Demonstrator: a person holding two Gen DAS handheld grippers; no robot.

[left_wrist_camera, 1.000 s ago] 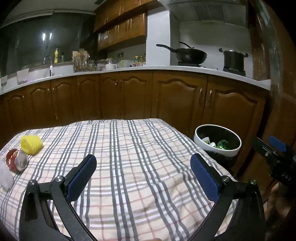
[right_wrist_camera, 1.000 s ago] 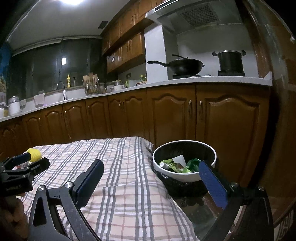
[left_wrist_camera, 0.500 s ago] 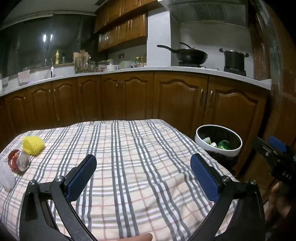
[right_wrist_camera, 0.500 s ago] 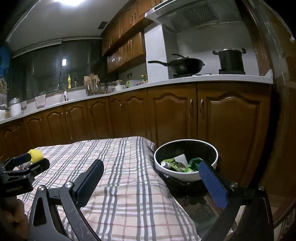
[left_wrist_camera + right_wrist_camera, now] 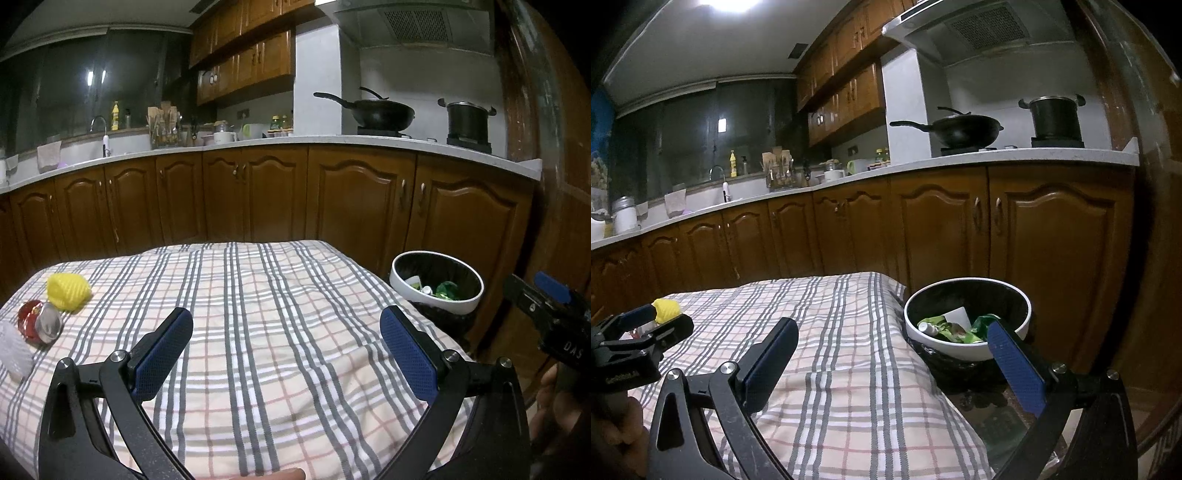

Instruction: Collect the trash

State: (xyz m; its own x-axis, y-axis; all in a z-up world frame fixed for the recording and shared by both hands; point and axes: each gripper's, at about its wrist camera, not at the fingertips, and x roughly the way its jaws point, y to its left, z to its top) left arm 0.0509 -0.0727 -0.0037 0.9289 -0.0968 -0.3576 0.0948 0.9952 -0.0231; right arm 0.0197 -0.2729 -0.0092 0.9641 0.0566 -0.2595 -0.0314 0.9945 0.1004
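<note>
A yellow crumpled piece (image 5: pixel 68 293), a red and silver wrapper (image 5: pixel 38 324) and a white foam net (image 5: pixel 14 349) lie at the left edge of the checked tablecloth (image 5: pixel 258 314). My left gripper (image 5: pixel 286 354) is open and empty above the cloth's middle. A white-rimmed bin (image 5: pixel 437 282) with a black liner stands off the table's right side and holds green wrappers and a small bottle (image 5: pixel 951 326). My right gripper (image 5: pixel 892 363) is open and empty, near the bin (image 5: pixel 967 317). The yellow piece (image 5: pixel 666 309) shows behind the left gripper there.
Brown kitchen cabinets (image 5: pixel 258 199) with a white counter run behind the table. A black wok (image 5: pixel 380 112) and a pot (image 5: pixel 467 123) sit on the stove. A dark wooden door frame (image 5: pixel 546 147) stands on the right. A glass surface (image 5: pixel 993 424) lies beside the cloth.
Both views have shifted slightly; the left gripper has drifted a little so the trash at the left shows more. Both grippers stay open.
</note>
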